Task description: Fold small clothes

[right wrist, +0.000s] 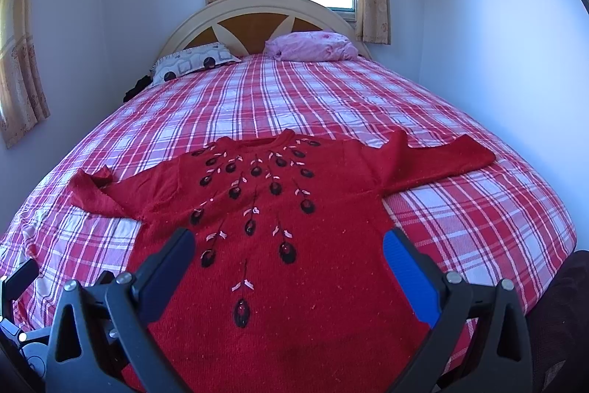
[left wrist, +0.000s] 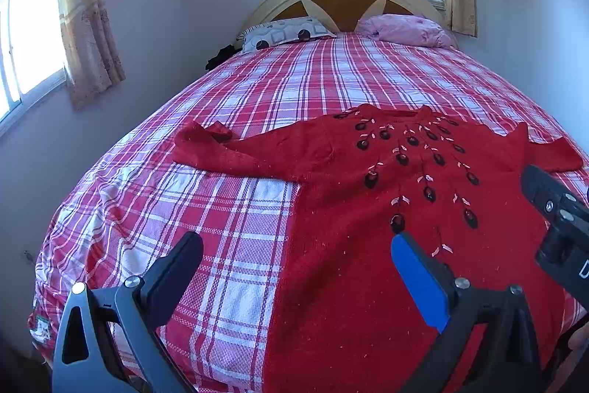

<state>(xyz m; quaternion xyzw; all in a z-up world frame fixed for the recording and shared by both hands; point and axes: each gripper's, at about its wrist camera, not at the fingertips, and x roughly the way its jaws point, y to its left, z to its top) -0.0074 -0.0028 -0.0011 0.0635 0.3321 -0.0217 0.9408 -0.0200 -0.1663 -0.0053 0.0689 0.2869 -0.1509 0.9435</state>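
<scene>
Both grippers, left gripper (left wrist: 296, 277) and right gripper (right wrist: 289, 269), are hovering wide open and empty over the near hem of the red sweater (right wrist: 279, 220), its neck pointing away.

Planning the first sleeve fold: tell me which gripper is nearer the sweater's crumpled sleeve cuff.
Left. The left gripper hovers open near the sweater's edge on the crumpled cuff's side; the right gripper hovers open over its body, farther away.

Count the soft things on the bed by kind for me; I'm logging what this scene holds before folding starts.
Sweater: 1, red, spread flat
Pillows: 2, one patterned, one pink
Bedspread: 1, red and white plaid
Total: 4
</scene>
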